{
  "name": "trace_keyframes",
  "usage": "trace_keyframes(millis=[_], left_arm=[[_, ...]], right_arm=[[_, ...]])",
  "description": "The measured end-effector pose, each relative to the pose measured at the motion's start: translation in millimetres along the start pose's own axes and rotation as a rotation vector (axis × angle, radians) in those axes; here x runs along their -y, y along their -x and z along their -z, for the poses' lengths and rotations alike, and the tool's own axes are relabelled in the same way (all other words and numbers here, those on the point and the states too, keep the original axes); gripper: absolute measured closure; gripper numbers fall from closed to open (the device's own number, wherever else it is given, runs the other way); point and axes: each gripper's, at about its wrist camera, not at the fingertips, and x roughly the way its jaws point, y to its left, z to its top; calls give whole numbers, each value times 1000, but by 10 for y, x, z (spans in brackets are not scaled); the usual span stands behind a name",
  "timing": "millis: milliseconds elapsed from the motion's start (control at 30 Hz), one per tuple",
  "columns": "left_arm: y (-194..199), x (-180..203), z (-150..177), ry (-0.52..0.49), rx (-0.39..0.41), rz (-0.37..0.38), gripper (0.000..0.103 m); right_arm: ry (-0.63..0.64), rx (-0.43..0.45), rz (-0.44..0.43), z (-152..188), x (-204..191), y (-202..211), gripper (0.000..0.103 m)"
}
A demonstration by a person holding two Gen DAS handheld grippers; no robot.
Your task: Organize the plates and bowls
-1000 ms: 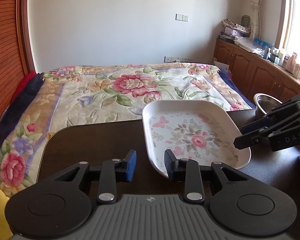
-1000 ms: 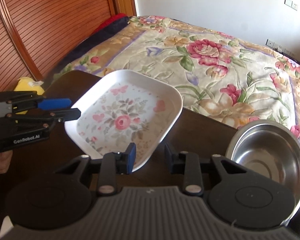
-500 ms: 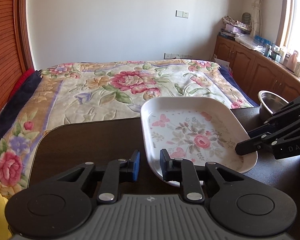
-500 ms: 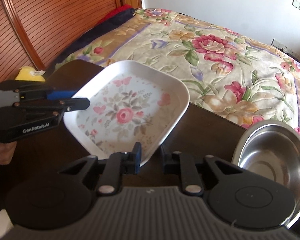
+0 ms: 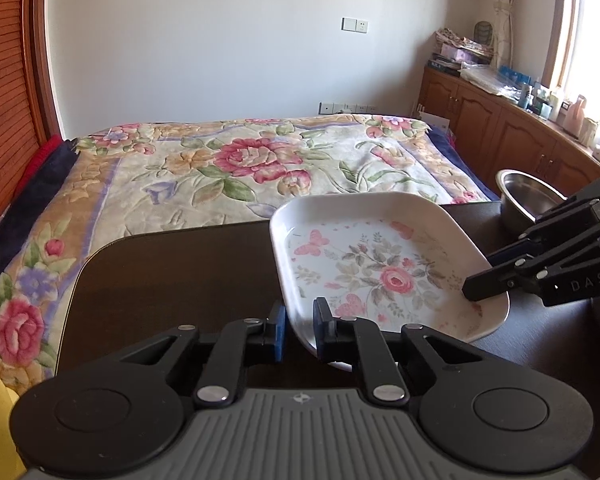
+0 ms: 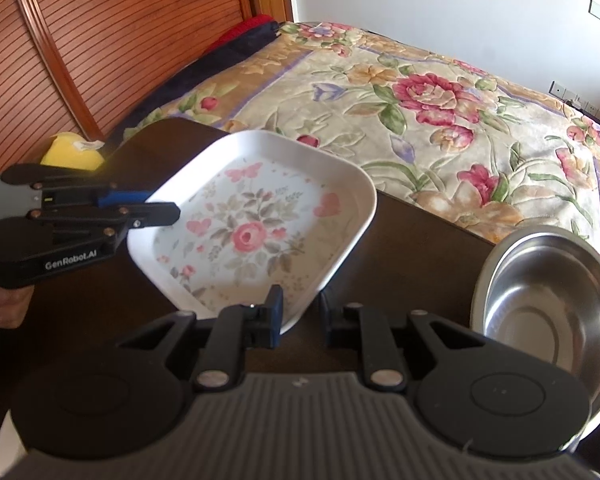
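The rim of a square, round-cornered white plate (image 5: 384, 264), glossy and printed with pink roses and butterflies, is straddled at its near corner by the left gripper (image 5: 299, 330), whose blue-padded jaws are narrowed around the edge. The opposite corner of the plate is bracketed in the same way by the right gripper (image 6: 300, 314); whether either rim is firmly clamped cannot be told. The plate is seen over a smooth, dark brown counter (image 5: 172, 276). A round, polished steel bowl (image 6: 548, 300) is set on the counter to the right of the plate, apart from it. Beyond the counter, a bed (image 5: 236, 168) covered by a plush floral quilt is seen.
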Motion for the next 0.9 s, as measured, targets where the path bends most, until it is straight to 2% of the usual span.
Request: trace_keyframes(millis=[300, 900], left_arm=[[272, 108, 158, -9, 7, -8, 87], [1055, 442, 321, -40, 88, -16, 87]], right_arm=[[-7, 51, -14, 184, -102, 197, 84], [-3, 135, -14, 543, -281, 784, 86]])
